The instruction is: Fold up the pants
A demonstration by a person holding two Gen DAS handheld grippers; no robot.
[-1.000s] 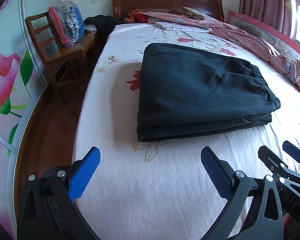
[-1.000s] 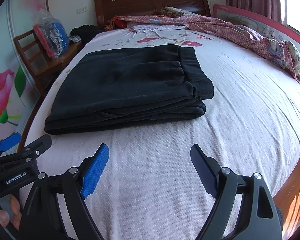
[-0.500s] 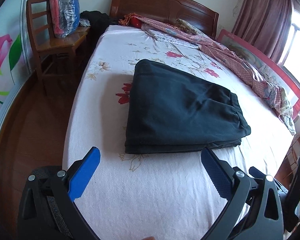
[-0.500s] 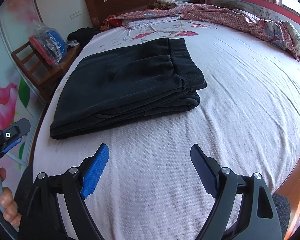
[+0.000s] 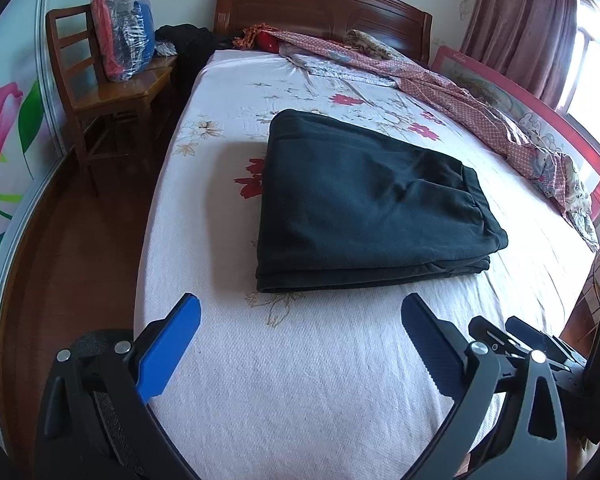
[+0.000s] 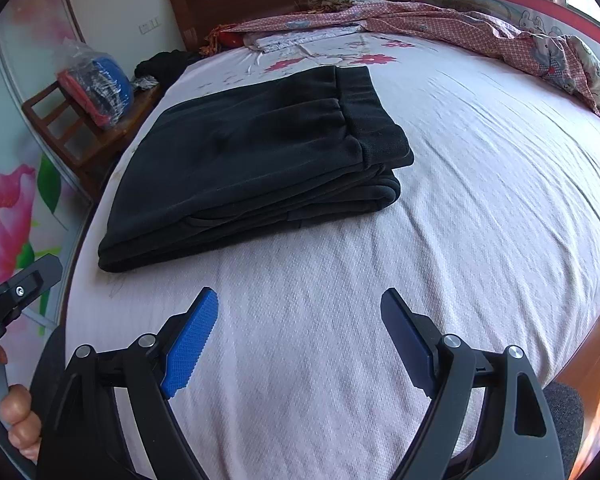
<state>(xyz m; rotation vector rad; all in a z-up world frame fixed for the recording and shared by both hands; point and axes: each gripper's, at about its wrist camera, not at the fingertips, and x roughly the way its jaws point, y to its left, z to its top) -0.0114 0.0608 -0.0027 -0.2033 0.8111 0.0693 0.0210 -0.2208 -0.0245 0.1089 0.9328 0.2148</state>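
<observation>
Left gripper (image 5: 300, 316): jaws spread wide, nothing between the blue pads (image 5: 168, 350); it hangs over the near part of the bed, short of the pants.
Right gripper (image 6: 298, 312): jaws likewise wide apart and holding nothing, poised over the bare sheet near the bed's near edge; part of its black frame shows at the lower right of the left wrist view.
Hand (image 6: 20, 420): fingers visible at the lower left of the right wrist view, wrapped on the left gripper's grip.
Pants (image 5: 364, 204): black, folded into a flat stack of several layers, lying on the bed nearer its left edge than its right; the waistband end faces the right side of the bed, the folded edge faces the grippers. Neither gripper touches them.
Bed (image 5: 332, 380): covered by a pale pink textured sheet with flower prints toward the head; wooden headboard (image 5: 320, 4) at the far end.
Patterned quilt (image 5: 460, 108): pink, bunched along the far right edge of the bed and up toward the headboard, well apart from the pants.
Bed rail (image 5: 532, 116): red-framed guard along the right edge of the bed.
Chair (image 5: 100, 92): wooden, standing on the floor beside the bed's left edge near the head; a clear plastic bag (image 5: 122, 28) with red and blue contents sits on its seat.
Dark clothes (image 5: 188, 40): a heap between the chair and the headboard.
Curtain (image 5: 520, 28): dusty pink, at the far right corner of the room.
</observation>
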